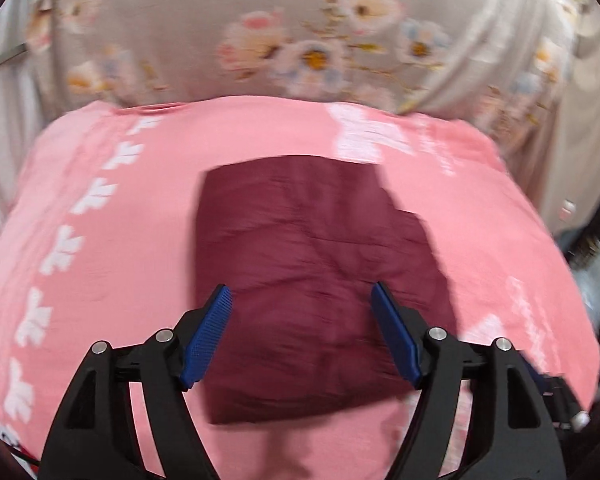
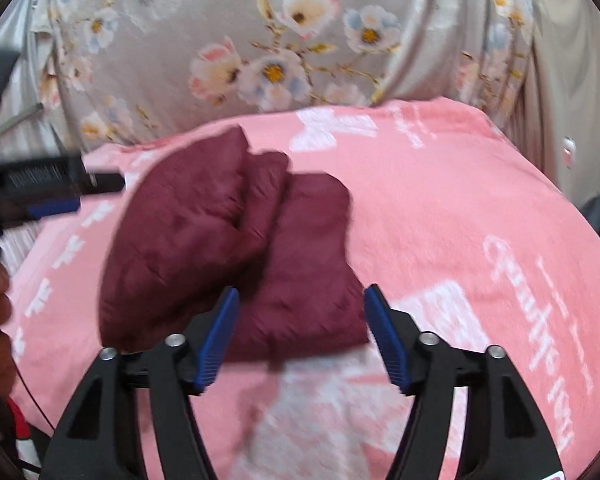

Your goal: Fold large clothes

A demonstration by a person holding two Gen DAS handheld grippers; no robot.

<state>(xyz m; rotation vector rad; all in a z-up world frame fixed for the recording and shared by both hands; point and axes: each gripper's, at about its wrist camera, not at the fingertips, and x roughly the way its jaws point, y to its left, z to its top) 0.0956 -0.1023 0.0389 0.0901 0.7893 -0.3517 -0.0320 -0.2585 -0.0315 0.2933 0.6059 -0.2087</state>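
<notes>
Both hand-held grippers, the left gripper (image 1: 302, 294) and the right gripper (image 2: 300, 296), hover with their blue-padded jaws spread wide and nothing pinched between them. Just beyond them lies the folded dark maroon fabric garment (image 1: 300, 264), a compact bundle resting on the pink patterned cloth with white prints (image 1: 132, 216). At the far side hangs a grey floral curtain (image 1: 260, 32).

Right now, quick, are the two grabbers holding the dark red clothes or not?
Left gripper: open, holding nothing, above the folded maroon garment.
Right gripper: open, holding nothing.
</notes>
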